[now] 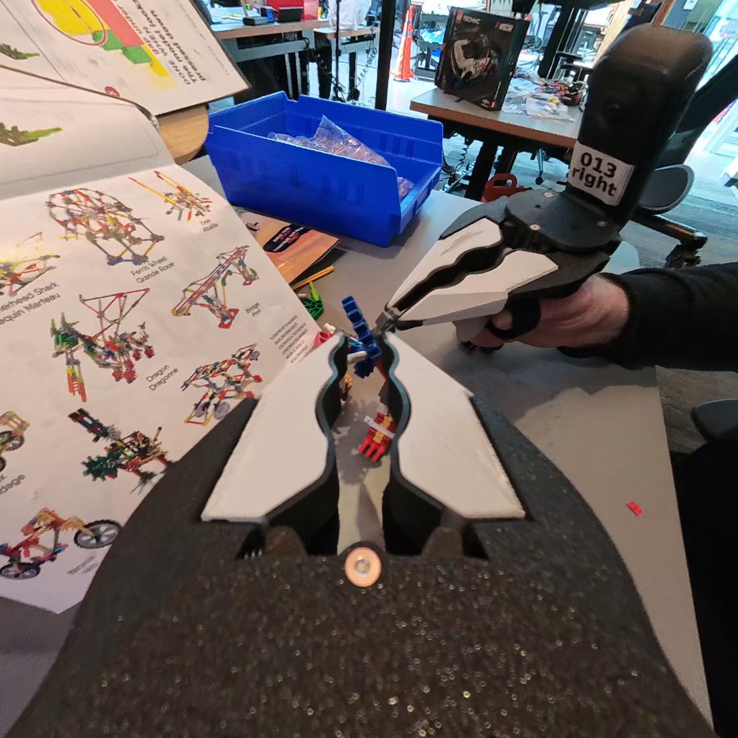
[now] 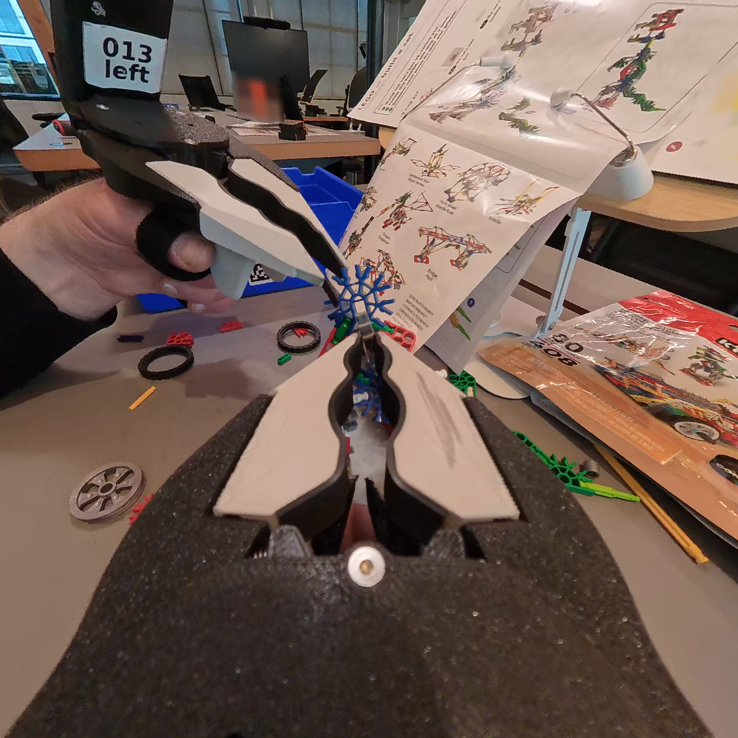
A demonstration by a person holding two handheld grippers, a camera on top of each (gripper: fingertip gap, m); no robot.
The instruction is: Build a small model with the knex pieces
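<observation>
We are holding the left gripper (image 1: pixel 361 343) with its fingers drawn close around a blue snowflake-shaped connector (image 1: pixel 361 331), pinching it edge-on above the grey table (image 1: pixel 559 419). In the right wrist view that same connector (image 2: pixel 359 295) is facing us, its spokes fanning out beside the left gripper (image 2: pixel 337 275), which is coming in from the upper left. We are keeping the right gripper (image 2: pixel 365 333) nearly pressed together, its tips nipping a small grey piece (image 2: pixel 364 324) that is touching the connector's lower rim; it may be a short rod or clip, since the view is too tight to tell. In the left wrist view the right gripper (image 1: pixel 385 319) is reaching in from the right, tips meeting the connector.

Below the fingers a red and yellow assembly (image 1: pixel 377 437) is lying on the table. An instruction sheet (image 1: pixel 131 319) with pictured models is hanging at the left, clipped to a white stand (image 2: pixel 623 175). A blue bin (image 1: pixel 319 167) is sitting behind it. Two black tyres (image 2: pixel 165 361), a grey wheel hub (image 2: pixel 106 491), green connectors (image 2: pixel 559 465) and a printed packet (image 2: pixel 639 391) are lying around us.
</observation>
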